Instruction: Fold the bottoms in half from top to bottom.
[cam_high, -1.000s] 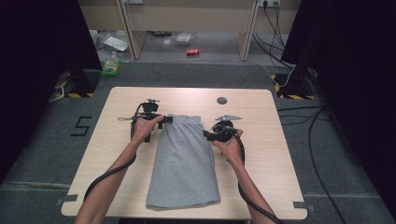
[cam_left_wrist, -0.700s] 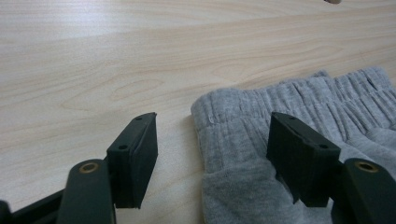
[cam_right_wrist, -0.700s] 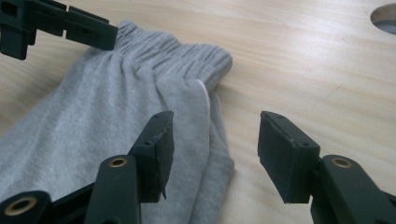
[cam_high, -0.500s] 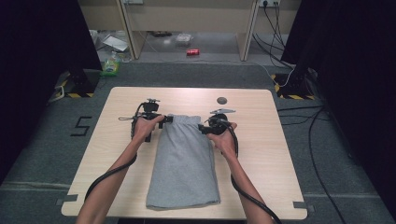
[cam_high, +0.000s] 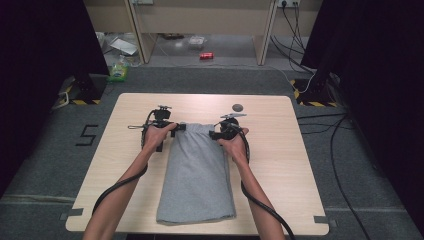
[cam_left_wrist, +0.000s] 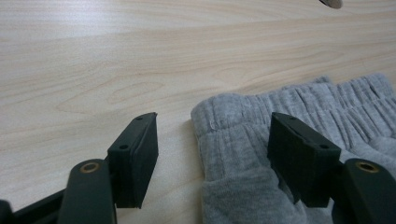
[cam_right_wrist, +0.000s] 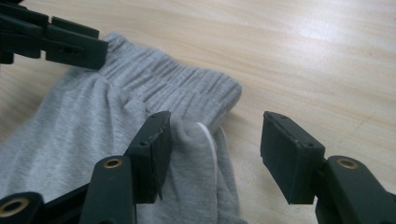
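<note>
High view has grey shorts lying flat mid-table, waistband far, hem near the front edge, bare wood either side, both the left gripper and right gripper unclenched at waistband corners.

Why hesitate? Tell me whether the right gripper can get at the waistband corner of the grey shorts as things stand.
Probably yes. The right gripper is open, with the near corner of the grey shorts, where the waistband ends, already lying between its jaws on the bare table. Nothing blocks it; the left gripper works the opposite corner.
</note>
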